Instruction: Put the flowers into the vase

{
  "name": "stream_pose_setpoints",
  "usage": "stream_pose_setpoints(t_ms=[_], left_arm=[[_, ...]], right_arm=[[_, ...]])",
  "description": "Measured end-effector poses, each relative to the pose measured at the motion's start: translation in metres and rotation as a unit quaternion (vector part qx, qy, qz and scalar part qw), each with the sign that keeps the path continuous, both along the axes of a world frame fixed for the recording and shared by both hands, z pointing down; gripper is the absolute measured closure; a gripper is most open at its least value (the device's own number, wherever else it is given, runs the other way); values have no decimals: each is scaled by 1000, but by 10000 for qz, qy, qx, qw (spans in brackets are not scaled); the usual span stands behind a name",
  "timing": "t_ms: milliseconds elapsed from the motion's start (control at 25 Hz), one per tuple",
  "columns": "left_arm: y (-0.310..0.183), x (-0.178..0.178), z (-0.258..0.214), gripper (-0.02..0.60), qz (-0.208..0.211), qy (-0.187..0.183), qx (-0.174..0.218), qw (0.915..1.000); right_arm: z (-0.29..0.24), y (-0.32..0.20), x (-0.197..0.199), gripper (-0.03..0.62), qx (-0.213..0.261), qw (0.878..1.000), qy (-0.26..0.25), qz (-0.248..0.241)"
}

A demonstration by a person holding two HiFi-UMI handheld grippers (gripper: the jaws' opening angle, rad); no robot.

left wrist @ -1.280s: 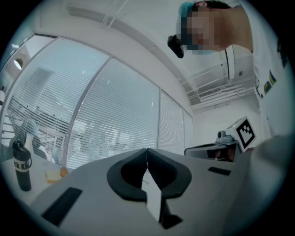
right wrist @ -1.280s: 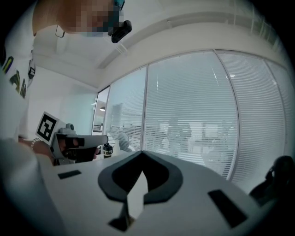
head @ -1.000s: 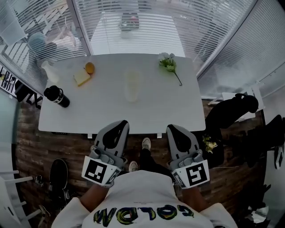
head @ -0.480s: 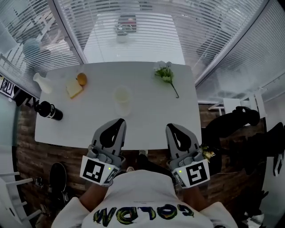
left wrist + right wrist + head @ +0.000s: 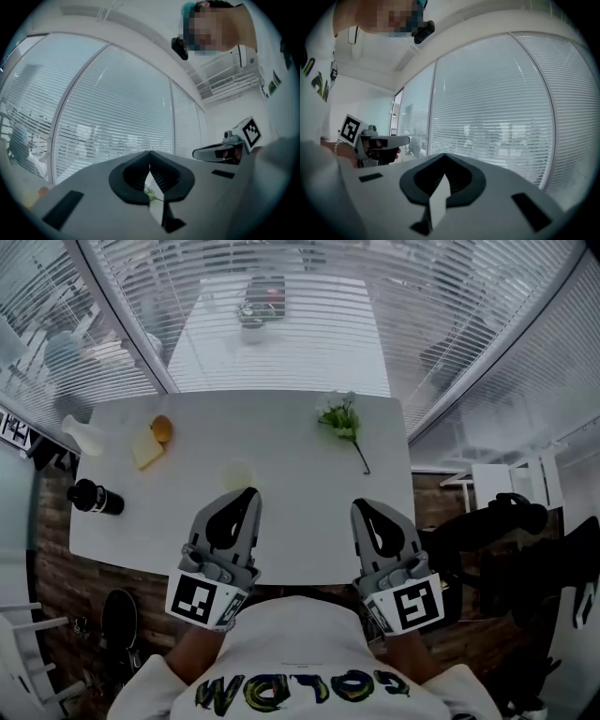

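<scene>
Both grippers are shut on nothing, the left gripper (image 5: 246, 498) and the right gripper (image 5: 362, 510) side by side over the near edge of the table (image 5: 291, 456). We judge nothing done yet: the flowers (image 5: 339, 420) lie flat toward the far right corner, well apart from the clear glass (image 5: 237, 473) we take for the vase, just beyond the left gripper. Only the head view shows that layout; the left gripper view catches a scrap of green past its tips, the right gripper view just blinds (image 5: 497, 117).

smooth matt white table (image 5: 281, 442), and a vase (image 5: 237, 474) that seems clear plastic.
</scene>
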State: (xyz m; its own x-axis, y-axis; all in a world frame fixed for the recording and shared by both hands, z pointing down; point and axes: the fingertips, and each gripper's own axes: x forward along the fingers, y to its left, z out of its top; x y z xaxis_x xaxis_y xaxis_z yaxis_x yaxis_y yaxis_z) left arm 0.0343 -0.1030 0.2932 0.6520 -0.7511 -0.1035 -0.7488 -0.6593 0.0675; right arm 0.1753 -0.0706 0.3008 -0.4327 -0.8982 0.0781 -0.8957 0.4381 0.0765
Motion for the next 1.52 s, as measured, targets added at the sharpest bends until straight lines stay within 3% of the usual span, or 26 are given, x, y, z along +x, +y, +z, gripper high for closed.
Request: stream_pose_setpoints(t_ms=[440,960,1520], left_arm=[[-47,-12,9,568,-169,-41,-91,9998],[-71,-45,9,566,156,22,-103,9998],[-66,-64,27,566,85,51,-323,9994]], right_arm=[[10,-53,-12,583,-117,9997,23,-213],[14,-85,-36,582,-129,9996,206,162],[92,-136,8,528,-860,9928,640,541]])
